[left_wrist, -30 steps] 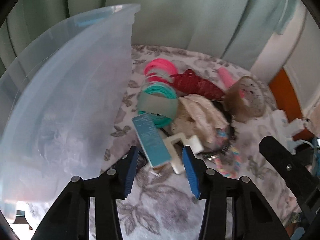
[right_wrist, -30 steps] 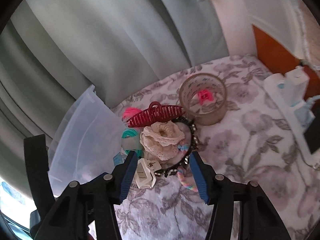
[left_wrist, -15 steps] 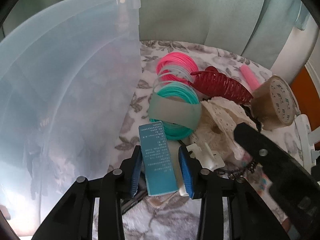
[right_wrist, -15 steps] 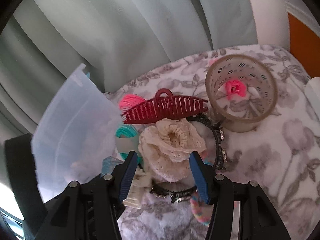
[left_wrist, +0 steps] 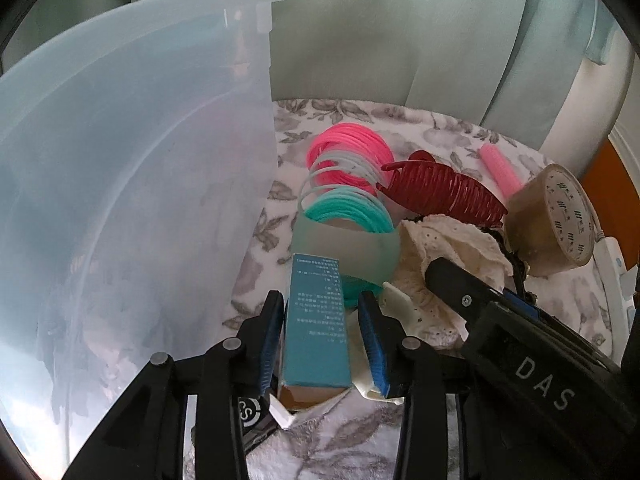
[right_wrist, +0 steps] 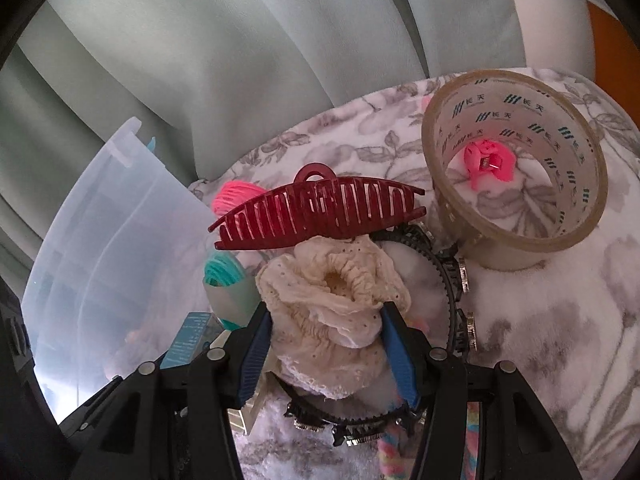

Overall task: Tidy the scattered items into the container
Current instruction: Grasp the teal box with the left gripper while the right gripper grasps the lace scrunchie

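A translucent plastic container [left_wrist: 120, 200] stands at the left; it also shows in the right wrist view [right_wrist: 112, 264]. My left gripper [left_wrist: 322, 312] straddles a teal box [left_wrist: 316, 320], jaws close to its sides but with small gaps. My right gripper [right_wrist: 326, 344] is open around a cream lace scrunchie [right_wrist: 332, 292], which also shows in the left wrist view [left_wrist: 452, 248]. A dark red hair claw [right_wrist: 316, 212] lies behind the scrunchie. A coil of pink and teal loops [left_wrist: 348, 184] lies beside the container.
A tape roll [right_wrist: 516, 168] with a pink clip [right_wrist: 488, 160] inside stands at the right. A black studded headband [right_wrist: 452, 292], a white clip [left_wrist: 400, 304] and a pastel braided band [right_wrist: 390, 456] lie on the floral cloth [right_wrist: 560, 320]. Green curtains hang behind.
Both grippers moved forward into the pile. The left jaws narrowed around the teal box; the right jaws came to flank the scrunchie.
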### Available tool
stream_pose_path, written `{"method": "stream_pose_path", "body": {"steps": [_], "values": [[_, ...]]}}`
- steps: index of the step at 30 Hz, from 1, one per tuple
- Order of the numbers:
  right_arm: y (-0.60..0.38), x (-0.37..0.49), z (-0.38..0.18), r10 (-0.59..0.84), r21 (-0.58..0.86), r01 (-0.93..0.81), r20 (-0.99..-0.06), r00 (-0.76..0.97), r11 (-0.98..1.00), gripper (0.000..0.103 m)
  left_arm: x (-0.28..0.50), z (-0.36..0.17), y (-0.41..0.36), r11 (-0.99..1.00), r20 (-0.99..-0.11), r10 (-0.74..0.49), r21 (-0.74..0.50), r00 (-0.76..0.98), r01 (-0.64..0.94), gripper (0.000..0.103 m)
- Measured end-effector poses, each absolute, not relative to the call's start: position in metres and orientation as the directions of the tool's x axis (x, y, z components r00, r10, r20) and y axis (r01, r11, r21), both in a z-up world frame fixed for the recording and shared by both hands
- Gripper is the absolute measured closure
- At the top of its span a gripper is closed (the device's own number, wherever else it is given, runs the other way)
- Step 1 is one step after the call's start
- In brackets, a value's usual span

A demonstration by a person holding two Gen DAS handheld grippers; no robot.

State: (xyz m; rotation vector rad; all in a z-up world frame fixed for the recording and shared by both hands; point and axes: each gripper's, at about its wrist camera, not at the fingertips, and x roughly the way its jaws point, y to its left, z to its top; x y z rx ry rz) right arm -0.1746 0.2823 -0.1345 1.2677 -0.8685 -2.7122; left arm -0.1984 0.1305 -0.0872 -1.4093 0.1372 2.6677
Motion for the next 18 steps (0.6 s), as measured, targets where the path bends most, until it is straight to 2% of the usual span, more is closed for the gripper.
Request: {"method": "stream_pose_path", "body": {"steps": [1, 3, 6, 13, 17, 18], "values": [[0.282, -0.174, -0.134, -0.244, 0.492, -0.206, -0.700, -0.671, -0.846, 0.049, -0.198, -0.087, 0.131, -0.988, -0.826, 0.062, 0.030, -0.561, -0.153, 0.063], [0.280, -0.171, -0.132, -0.229, 0.476, -0.205, -0.701, -0.676, -0.855, 0.063, -0.197, -0.087, 0.133, -0.987, -0.822, 0.054, 0.044, -0.568, -0.157, 0.063], [0.283, -0.167, -0.133, -0.215, 0.476, -0.225, -0.704, -0.677, -0.850, 0.073, -0.199, -0.088, 0.130, -0.988, -0.828, 0.068, 0.021, -0.556, -0.153, 0.062], [0.291, -0.154, -0.128, -0.196, 0.492, -0.258, -0.695, -0.692, -0.832, 0.079, -0.197, -0.088, 0.132, -0.988, -0.841, 0.066, 0.020, -0.537, -0.152, 0.064], [0.296, -0.146, -0.123, -0.179, 0.496, -0.285, -0.695, -0.697, -0.820, 0.080, -0.194, -0.087, 0.131, -0.988, -0.846, 0.050, 0.035, -0.531, -0.149, 0.071], [0.297, -0.145, -0.122, -0.176, 0.498, -0.288, -0.694, -0.698, -0.818, 0.080, -0.194, -0.086, 0.132, -0.988, -0.848, 0.047, 0.038, -0.528, -0.150, 0.078]]}}
